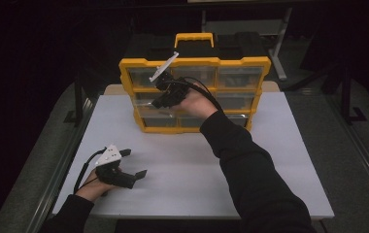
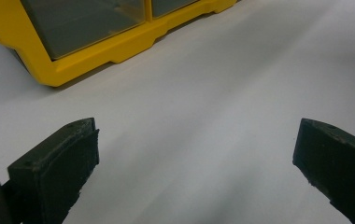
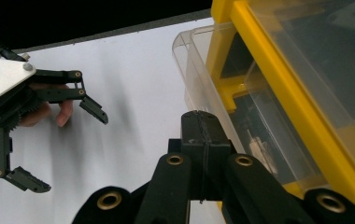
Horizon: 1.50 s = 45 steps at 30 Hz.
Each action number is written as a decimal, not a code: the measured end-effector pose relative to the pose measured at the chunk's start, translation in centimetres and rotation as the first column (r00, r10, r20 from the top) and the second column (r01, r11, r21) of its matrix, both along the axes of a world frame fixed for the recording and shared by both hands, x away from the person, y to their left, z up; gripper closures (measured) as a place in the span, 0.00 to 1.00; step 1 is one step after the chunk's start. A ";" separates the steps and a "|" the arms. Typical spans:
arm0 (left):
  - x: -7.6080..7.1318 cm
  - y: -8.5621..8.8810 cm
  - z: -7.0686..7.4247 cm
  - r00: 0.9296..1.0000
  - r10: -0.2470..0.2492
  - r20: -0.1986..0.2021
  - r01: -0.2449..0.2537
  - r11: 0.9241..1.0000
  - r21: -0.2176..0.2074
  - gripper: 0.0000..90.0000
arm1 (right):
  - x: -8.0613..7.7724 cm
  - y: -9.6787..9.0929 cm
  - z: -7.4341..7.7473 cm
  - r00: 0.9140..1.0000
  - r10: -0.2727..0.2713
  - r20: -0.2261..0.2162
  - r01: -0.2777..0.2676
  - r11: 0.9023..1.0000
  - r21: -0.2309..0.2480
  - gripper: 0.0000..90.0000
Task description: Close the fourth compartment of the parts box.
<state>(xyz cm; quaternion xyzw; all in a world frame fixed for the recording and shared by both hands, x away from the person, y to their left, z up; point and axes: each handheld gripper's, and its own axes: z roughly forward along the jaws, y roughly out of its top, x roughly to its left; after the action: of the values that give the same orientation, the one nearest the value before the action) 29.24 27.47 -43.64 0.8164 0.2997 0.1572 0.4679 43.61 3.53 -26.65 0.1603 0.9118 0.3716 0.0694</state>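
The yellow organizer (image 1: 195, 92) stands upright at the far side of the white worktop (image 1: 250, 165), its clear drawers facing the person. The right claw (image 1: 159, 103) is up against the organizer's front, at the left column of drawers, with its jaws pressed together and nothing between them. In the right gripper view, 1 clear drawer (image 3: 213, 84) juts out of the organizer just beside the closed right claw (image 3: 200, 122). The left claw (image 1: 135, 163) rests on the worktop, well in front of the organizer and to its left, jaws spread wide and empty.
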 end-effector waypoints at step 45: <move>0.0 0.0 -0.1 1.000 -0.012 -0.009 0.012 1.000 0.007 0.00 | 0.3 -1.4 -0.9 0.997 -0.080 0.001 0.080 0.996 0.047 0.94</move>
<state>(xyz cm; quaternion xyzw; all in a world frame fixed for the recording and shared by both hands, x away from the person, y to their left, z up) 29.28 27.43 -43.75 0.8204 0.2964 0.1519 0.4647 43.87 2.10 -27.50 0.1976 0.8956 0.3901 0.0819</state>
